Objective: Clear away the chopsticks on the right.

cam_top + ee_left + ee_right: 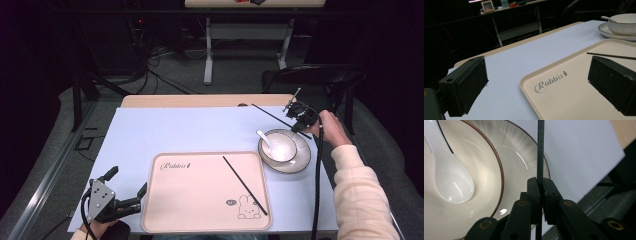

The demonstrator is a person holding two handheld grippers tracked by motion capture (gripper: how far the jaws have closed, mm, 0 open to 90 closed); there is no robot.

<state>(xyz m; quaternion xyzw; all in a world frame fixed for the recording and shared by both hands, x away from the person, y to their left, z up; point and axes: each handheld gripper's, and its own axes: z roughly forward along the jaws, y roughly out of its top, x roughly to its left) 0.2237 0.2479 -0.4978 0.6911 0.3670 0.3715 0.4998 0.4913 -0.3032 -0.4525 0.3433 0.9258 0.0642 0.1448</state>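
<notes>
Right claw (540, 192) pinches chopstick (540, 150); high view: second chopstick (244, 185) on tray (200, 200).

Table (210, 101): pale mat (175, 130) carrying tray (200, 220), saucer (300, 162).

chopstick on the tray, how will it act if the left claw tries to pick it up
The chopstick looks thin, straight and stiff, so it probably won't bend. Lying flat on the smooth tray, it may slide or roll when nudged. It is likely light, but so slim that the open left claw could miss it.
</notes>
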